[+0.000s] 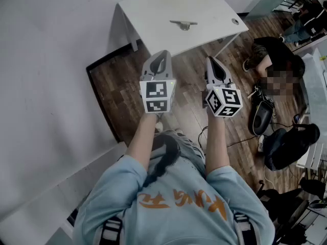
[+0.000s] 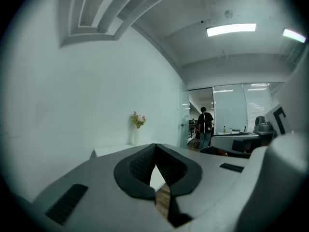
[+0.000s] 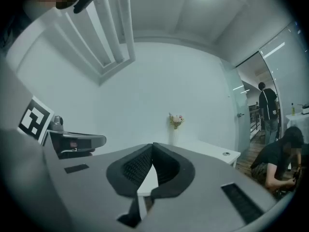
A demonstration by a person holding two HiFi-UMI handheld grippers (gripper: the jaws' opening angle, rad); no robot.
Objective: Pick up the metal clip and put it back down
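My left fingers (image 2: 135, 170) and right fingers (image 3: 129, 170) are closed on nothing, short of the surface (image 1: 148, 14). The clip (image 1: 184, 24) lies there, well ahead. I'd open one pair wide first, then straddle it squarely.

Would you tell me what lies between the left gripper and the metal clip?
Only bare white tabletop shows between the left gripper and the metal clip, seen in the head view.
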